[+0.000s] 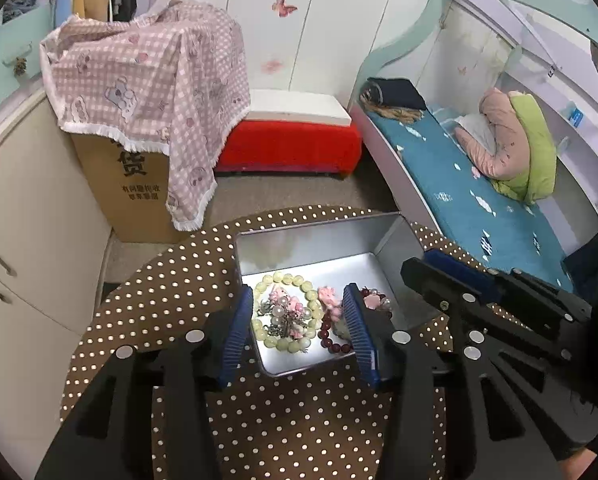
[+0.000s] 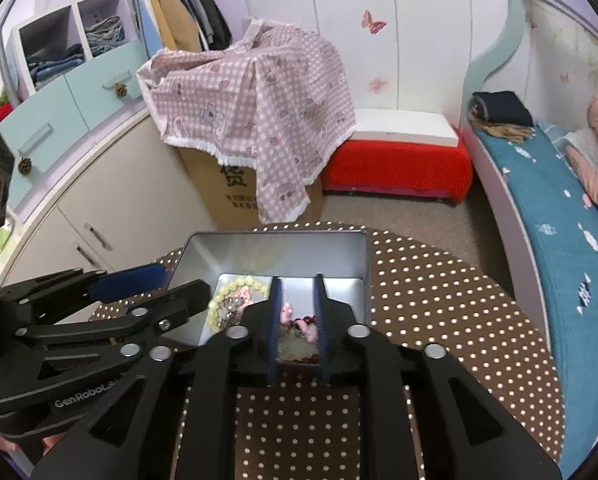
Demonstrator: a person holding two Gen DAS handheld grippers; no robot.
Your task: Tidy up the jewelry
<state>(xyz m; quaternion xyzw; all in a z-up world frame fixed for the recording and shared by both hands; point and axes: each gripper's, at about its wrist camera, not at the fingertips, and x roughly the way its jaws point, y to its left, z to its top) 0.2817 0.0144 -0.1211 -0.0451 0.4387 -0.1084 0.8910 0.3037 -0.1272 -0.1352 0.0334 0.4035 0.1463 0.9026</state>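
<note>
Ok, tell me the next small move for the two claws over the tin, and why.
Probably lift both clear of the metal tin. The pale green bead bracelet, dark red bead bracelet and pink charms already lie inside, and the left claw and right claw stand open, gripping nothing.

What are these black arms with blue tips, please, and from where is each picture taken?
They are two hand-held grippers; a person holds one in each hand. A camera on each looks along its fingers. One picture looks along the left gripper, the other along the right gripper; each also sees the other from the side. Both hover over an open metal tin on a dotted tablecloth. In it lie a pale green bead bracelet, a dark red bead bracelet and pink charms. Neither gripper holds anything; both stand open.
</note>
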